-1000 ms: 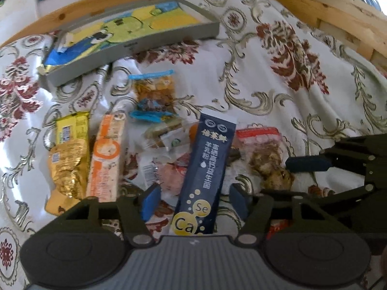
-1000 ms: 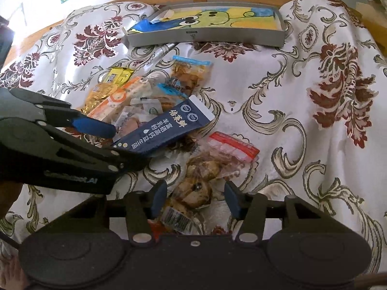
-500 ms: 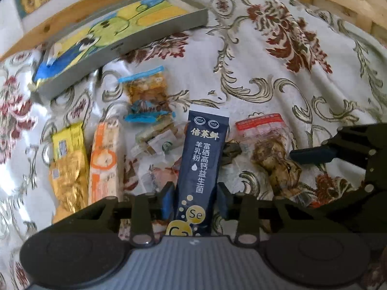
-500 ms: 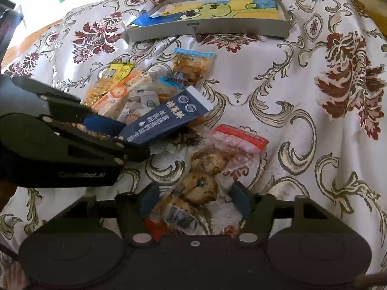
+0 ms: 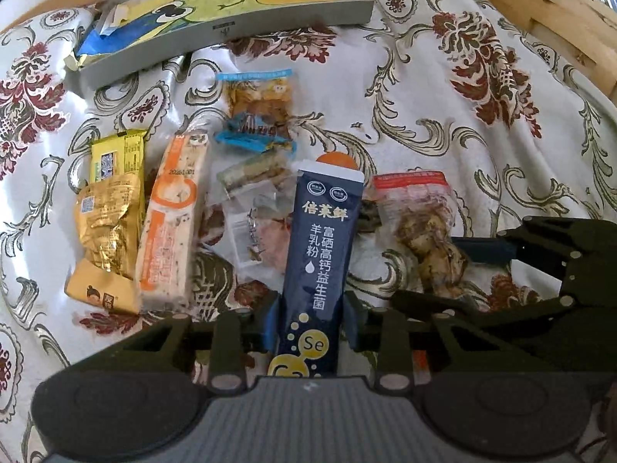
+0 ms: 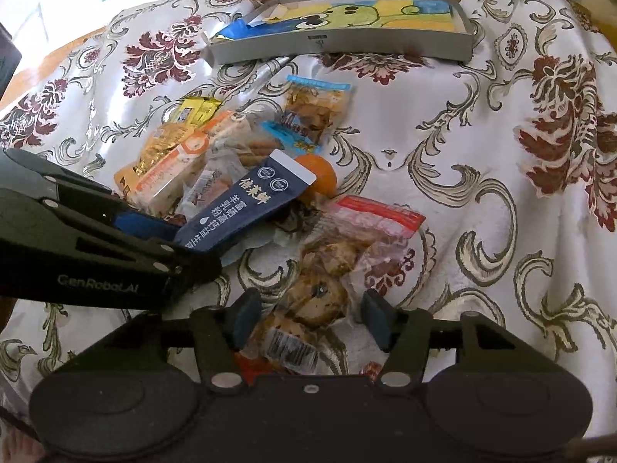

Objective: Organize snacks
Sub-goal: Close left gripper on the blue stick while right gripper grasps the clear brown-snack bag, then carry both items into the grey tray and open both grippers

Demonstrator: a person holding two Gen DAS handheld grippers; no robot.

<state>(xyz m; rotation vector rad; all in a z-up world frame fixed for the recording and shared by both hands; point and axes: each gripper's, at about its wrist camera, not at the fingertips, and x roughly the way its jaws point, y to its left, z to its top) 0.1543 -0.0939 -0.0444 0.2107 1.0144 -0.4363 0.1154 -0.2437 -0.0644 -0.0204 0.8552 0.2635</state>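
Note:
A pile of snack packets lies on a floral cloth. My left gripper (image 5: pixel 310 324) is shut on the near end of a long dark blue sachet (image 5: pixel 320 254), which points away from me; the sachet (image 6: pixel 239 208) also shows in the right wrist view, held off to the left. My right gripper (image 6: pixel 308 324) stands open around the near end of a clear bag of brown pastries (image 6: pixel 327 270); its pads do not touch the bag. That clear bag (image 5: pixel 420 223) lies right of the sachet in the left wrist view.
A grey tray (image 5: pixel 231 31) with a cartoon-printed bottom sits at the far edge; the grey tray (image 6: pixel 347 44) holds a blue wrapper at its left end. Left of the sachet lie an orange bar (image 5: pixel 171 220), gold packets (image 5: pixel 110 212), a blue-edged packet (image 5: pixel 258 108) and an orange fruit (image 6: pixel 318 175).
My left gripper closed from open onto the dark blue sachet. My right gripper moved forward over the clear pastry bag and stayed open.

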